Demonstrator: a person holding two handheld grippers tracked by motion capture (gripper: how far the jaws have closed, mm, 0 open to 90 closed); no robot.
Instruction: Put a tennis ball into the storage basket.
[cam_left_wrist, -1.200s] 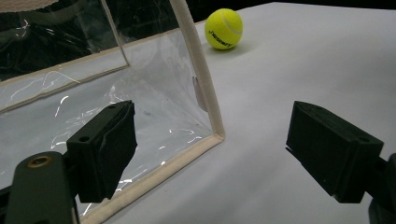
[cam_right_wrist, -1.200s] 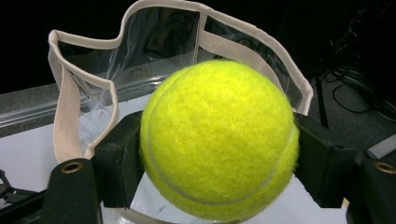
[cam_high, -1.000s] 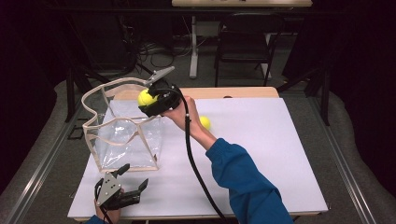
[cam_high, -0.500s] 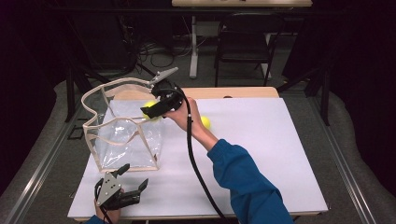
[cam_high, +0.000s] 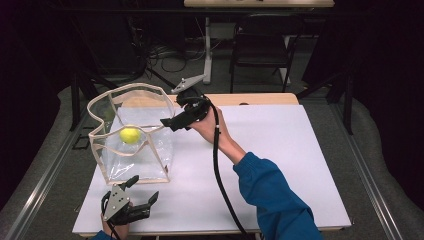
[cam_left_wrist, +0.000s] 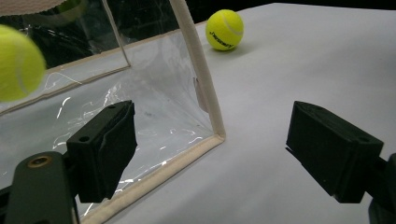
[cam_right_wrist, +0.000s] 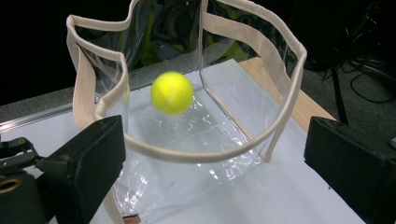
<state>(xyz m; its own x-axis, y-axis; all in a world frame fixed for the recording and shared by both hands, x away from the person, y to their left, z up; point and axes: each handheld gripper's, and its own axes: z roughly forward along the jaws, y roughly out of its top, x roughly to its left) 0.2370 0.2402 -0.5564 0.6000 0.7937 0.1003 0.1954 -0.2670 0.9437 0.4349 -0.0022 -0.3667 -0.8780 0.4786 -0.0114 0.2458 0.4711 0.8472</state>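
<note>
A clear plastic bag (cam_high: 150, 160) with beige trim stands open on the left of the white table top (cam_high: 285, 165). A yellow tennis ball (cam_high: 130, 135) is in mid-air inside it, blurred in the right gripper view (cam_right_wrist: 172, 92) and seen through the bag's wall in the left gripper view (cam_left_wrist: 16, 63). My right gripper (cam_high: 172, 123) hangs over the bag's right rim; its jaws have just been opening and stand open (cam_right_wrist: 219, 163) with nothing between them. My left gripper (cam_high: 145, 189) rests open by the bag's near corner (cam_left_wrist: 215, 144). A second tennis ball (cam_left_wrist: 225, 29) lies on the table beyond the bag.
A wooden strip (cam_high: 260, 98) runs along the table's far edge. Behind it stand a chair (cam_high: 260, 50) and a white stand (cam_high: 206, 45) on a dark floor with cables. The right gripper's black cable (cam_high: 217, 170) trails along the blue sleeve (cam_high: 275, 200).
The right gripper held the ball above the bag a second ago; its jaws have opened and the ball has dropped into the bag. The gripper drew back slightly toward the right. The left gripper has kept still.
</note>
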